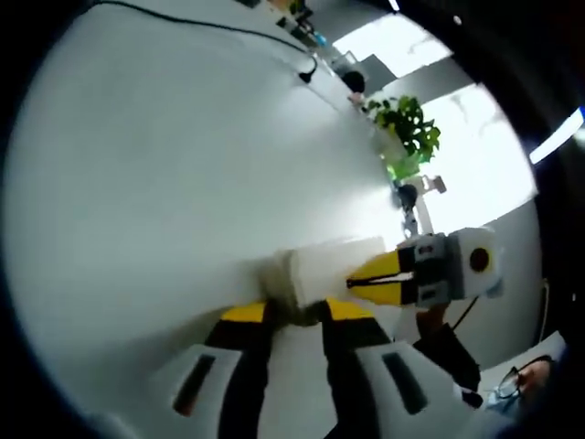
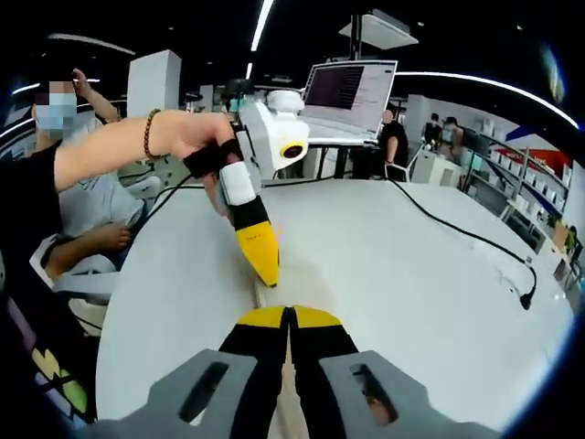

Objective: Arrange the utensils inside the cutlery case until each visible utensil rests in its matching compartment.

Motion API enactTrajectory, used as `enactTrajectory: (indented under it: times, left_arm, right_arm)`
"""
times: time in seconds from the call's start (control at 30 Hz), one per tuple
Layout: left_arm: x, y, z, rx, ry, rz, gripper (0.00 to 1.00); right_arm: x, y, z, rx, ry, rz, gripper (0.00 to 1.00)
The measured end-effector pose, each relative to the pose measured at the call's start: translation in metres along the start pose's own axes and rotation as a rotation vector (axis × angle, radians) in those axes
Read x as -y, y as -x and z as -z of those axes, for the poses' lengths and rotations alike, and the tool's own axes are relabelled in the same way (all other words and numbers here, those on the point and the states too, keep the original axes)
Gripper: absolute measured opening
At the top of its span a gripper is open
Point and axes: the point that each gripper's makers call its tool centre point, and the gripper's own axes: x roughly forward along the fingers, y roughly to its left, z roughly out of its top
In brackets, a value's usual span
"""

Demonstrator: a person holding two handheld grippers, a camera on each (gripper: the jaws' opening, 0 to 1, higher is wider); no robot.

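Observation:
A white, box-like cutlery case (image 1: pixel 320 267) lies on the white table (image 1: pixel 164 183), hard to make out against it. My left gripper (image 1: pixel 297 313) has its yellow-tipped jaws a small way apart, closed on the case's near end. In the right gripper view a hand holds the left gripper (image 2: pixel 263 271), pointing down at a pale edge of the case (image 2: pixel 263 294). My right gripper (image 2: pixel 291 318) has its jaws shut together just short of that edge. In the left gripper view the right gripper (image 1: pixel 351 282) comes in from the right, its tips at the case's side. No utensils can be made out.
A black cable (image 2: pixel 466 233) runs across the table to a plug near its edge. A potted plant (image 1: pixel 407 128) stands beyond the table. A laptop (image 2: pixel 352 91) sits on a stand behind the table, and people sit around it.

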Motion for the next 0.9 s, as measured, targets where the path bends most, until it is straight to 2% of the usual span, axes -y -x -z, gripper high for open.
enactTrajectory:
  times: [0.13, 0.37, 0.47, 0.63, 0.9]
  left_arm:
    - [0.002, 0.005, 0.0, -0.002, 0.006, 0.019, 0.08]
    - [0.0, 0.004, 0.0, -0.022, -0.006, -0.013, 0.1]
    - [-0.001, 0.005, 0.0, -0.027, -0.013, -0.017, 0.1]
    - [0.001, 0.003, 0.003, -0.015, -0.038, -0.025, 0.09]
    - [-0.001, 0.004, 0.001, -0.02, -0.009, -0.074, 0.08]
  right_arm:
    - [-0.004, -0.008, 0.0, -0.044, 0.022, -0.024, 0.0]
    - [-0.01, -0.017, -0.005, -0.107, 0.035, -0.068, 0.0]
    - [-0.016, -0.021, -0.005, -0.113, 0.04, -0.081, 0.0]
    - [-0.015, -0.021, -0.004, -0.141, 0.056, -0.063, 0.0]
    - [-0.013, -0.024, -0.005, -0.195, 0.058, -0.057, 0.0]
